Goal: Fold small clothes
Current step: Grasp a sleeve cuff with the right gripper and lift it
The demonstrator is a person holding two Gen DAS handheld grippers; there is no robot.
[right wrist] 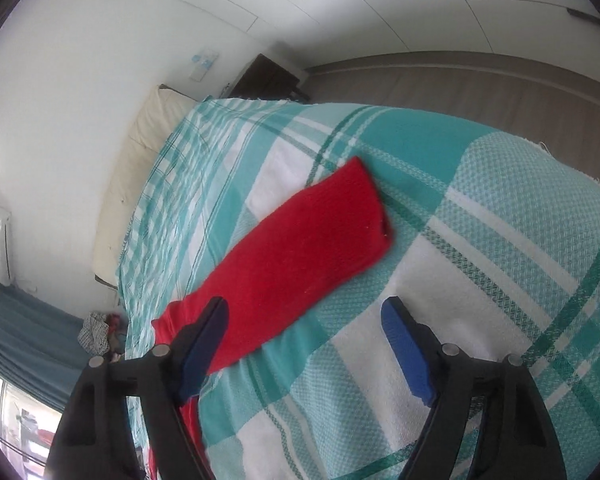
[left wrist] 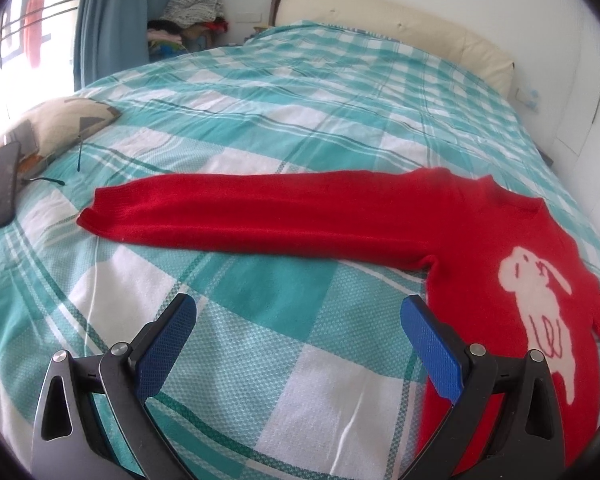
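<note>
A small red sweater with a white rabbit on its chest lies flat on the teal-and-white checked bedspread. One sleeve stretches out to the left. My left gripper is open and empty, low over the bedspread just below that sleeve and left of the sweater's body. In the right wrist view the other sleeve lies flat, with its cuff pointing to the upper right. My right gripper is open and empty just short of that sleeve, its left finger over the red cloth.
A patterned cushion and a dark phone lie at the bed's left edge. A cream headboard is at the far end. Clothes are piled by a blue curtain. The bed's edge and wooden floor show beyond the right sleeve.
</note>
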